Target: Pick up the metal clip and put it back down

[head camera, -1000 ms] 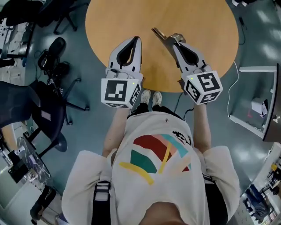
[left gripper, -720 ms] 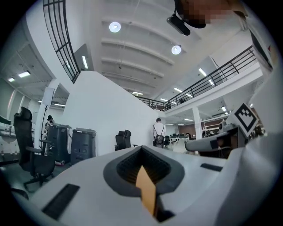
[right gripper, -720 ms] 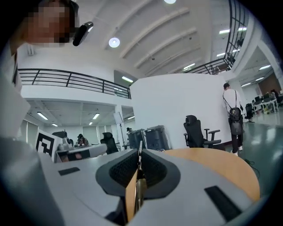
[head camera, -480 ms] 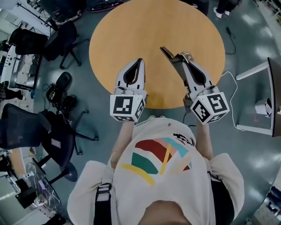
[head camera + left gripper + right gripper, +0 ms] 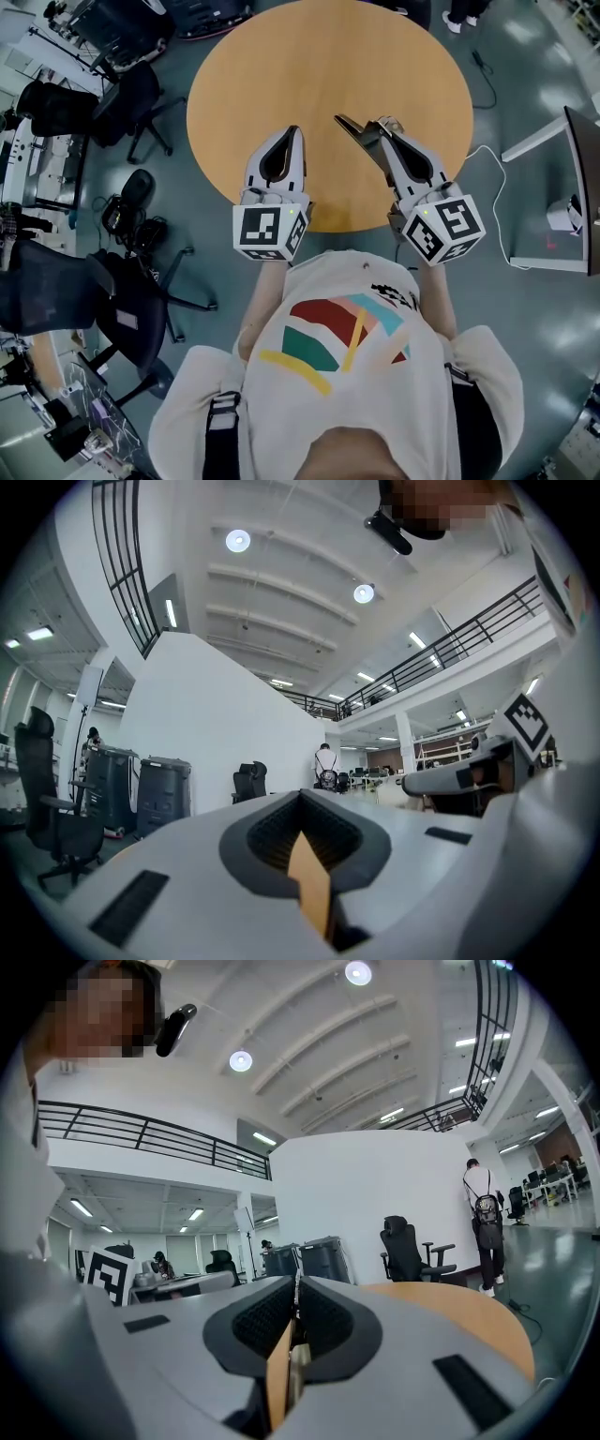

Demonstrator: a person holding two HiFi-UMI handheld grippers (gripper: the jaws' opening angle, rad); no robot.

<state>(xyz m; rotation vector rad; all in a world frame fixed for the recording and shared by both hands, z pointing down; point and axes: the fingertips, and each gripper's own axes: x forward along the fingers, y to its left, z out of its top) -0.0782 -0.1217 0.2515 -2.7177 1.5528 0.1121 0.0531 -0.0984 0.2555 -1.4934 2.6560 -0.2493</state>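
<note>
In the head view my right gripper (image 5: 379, 129) hangs over the near right part of the round wooden table (image 5: 328, 56). It is shut on the metal clip (image 5: 351, 127), a dark angled piece that sticks out leftward past the fingertips, clear of the tabletop. The right gripper view shows the jaws (image 5: 296, 1283) pressed together with a thin metal strip of the clip (image 5: 298, 1361) between the pads. My left gripper (image 5: 294, 133) hovers beside it on the left, its tips touching and nothing held; the left gripper view shows the same shut tips (image 5: 300, 797).
Black office chairs (image 5: 122, 103) (image 5: 56, 281) stand on the floor left of the table. A white desk edge (image 5: 562, 187) and a cable (image 5: 487, 178) lie to the right. The table's far half is bare wood.
Both grippers have risen and come forward over the table, and the right one has carried the clip with it. Both pairs of jaws stayed as they were.
</note>
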